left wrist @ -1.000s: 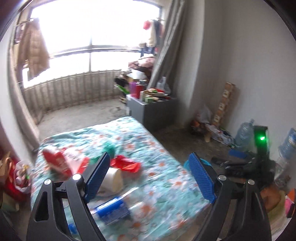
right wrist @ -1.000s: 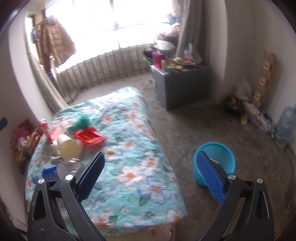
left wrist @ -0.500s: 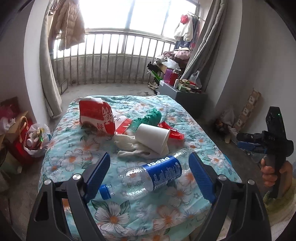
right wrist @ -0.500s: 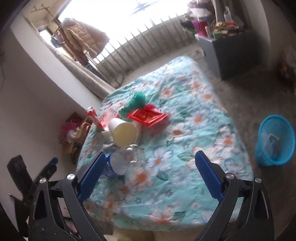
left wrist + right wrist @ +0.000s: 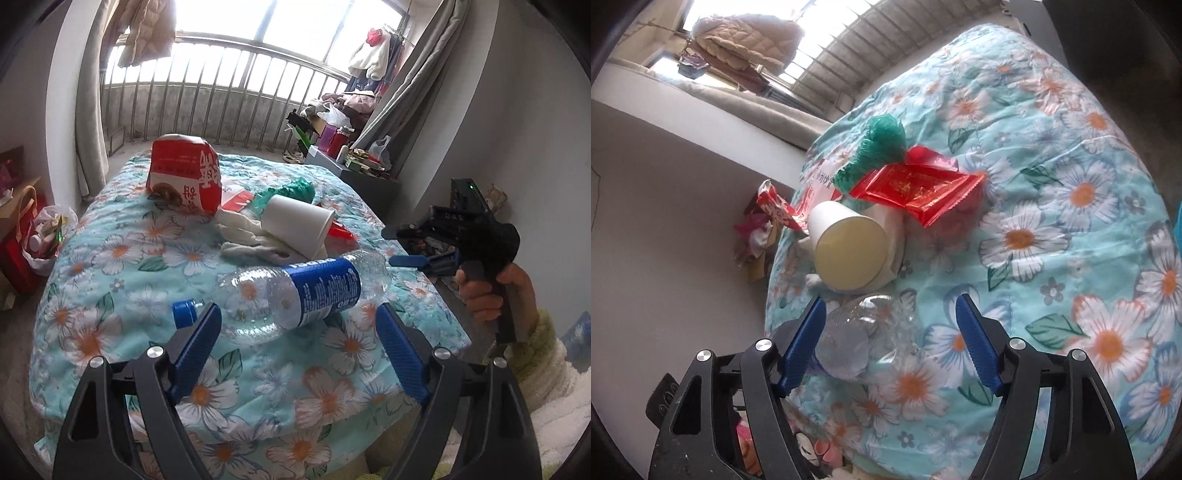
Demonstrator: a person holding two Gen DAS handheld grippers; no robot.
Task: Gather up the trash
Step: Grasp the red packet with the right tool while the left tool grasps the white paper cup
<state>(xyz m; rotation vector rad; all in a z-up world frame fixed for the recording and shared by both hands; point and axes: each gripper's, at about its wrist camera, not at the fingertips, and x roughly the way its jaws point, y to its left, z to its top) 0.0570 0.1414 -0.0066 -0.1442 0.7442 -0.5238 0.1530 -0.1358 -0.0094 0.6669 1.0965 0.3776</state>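
**Two grippers converge on bottle atop cluttered bed**

On the floral turquoise quilt (image 5: 122, 254), a crushed clear plastic bottle with a blue label (image 5: 295, 295) lies on its side between the left gripper (image 5: 299, 332) and right gripper (image 5: 890, 334), both closing, neither yet pressing. Best squeeze the firmer labelled middle (thin walls may buckle). At twelve o'clock, a tipped white paper cup (image 5: 849, 251) looks empty; the bottle too.

Floral quilt (image 5: 110, 258) on the bed — grey cabinet (image 5: 365, 181) beside the curtain (image 5: 399, 96).
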